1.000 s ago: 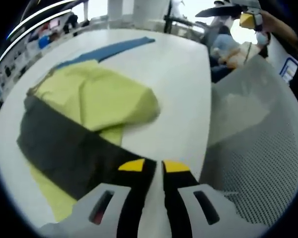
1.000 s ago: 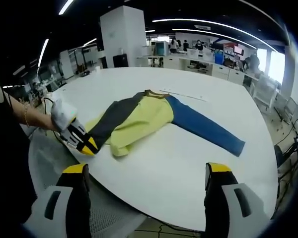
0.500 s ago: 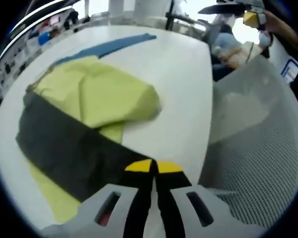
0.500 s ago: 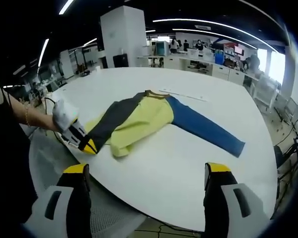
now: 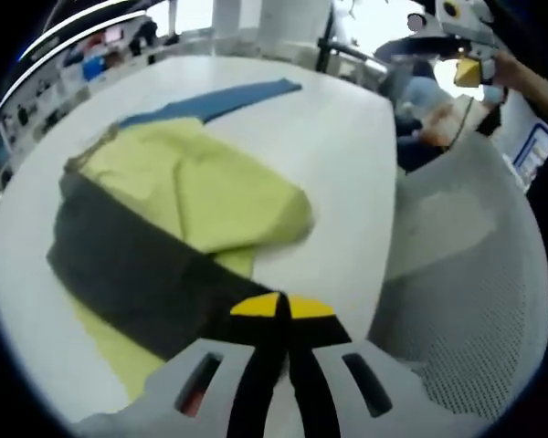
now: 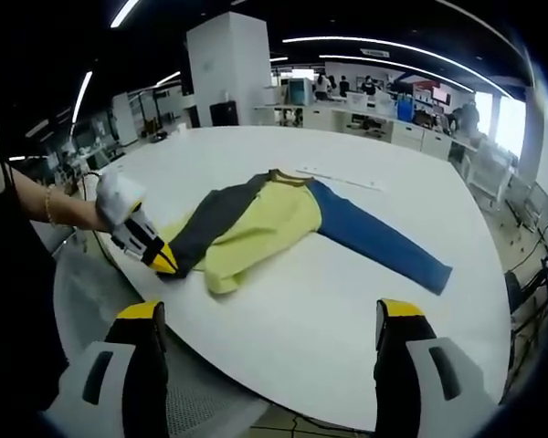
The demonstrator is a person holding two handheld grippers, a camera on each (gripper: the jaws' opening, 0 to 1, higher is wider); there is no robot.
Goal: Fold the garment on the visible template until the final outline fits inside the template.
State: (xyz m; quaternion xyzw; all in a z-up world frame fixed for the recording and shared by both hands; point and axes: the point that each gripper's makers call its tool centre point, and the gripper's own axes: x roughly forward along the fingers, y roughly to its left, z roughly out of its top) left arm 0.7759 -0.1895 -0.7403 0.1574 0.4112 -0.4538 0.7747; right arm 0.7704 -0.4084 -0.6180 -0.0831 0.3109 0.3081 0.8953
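One garment lies on the round white table (image 6: 347, 301): a long-sleeved top of yellow-green, dark grey and blue fabric (image 6: 256, 224), set toward the table's left half in the right gripper view. We find its yellow-green body partly folded over itself, with a rounded folded edge facing the table's near rim. The dark grey sleeve (image 5: 137, 274) lies as a broad band across the body, its end at the table edge. The blue sleeve (image 6: 379, 242) stretches out flat and straight, away from the body toward the right of that view. A darker collar band shows at the top of the body.

We note the left gripper (image 5: 284, 306) with its yellow-tipped jaws pressed together on the end of the dark grey sleeve; in the right gripper view it (image 6: 162, 260) sits at the sleeve's end by the table edge, held by a person's hand. The right gripper (image 6: 269, 315) hangs off the near table edge, jaws spread wide and holding nothing. A white mesh chair (image 5: 466, 301) stands beside the table.
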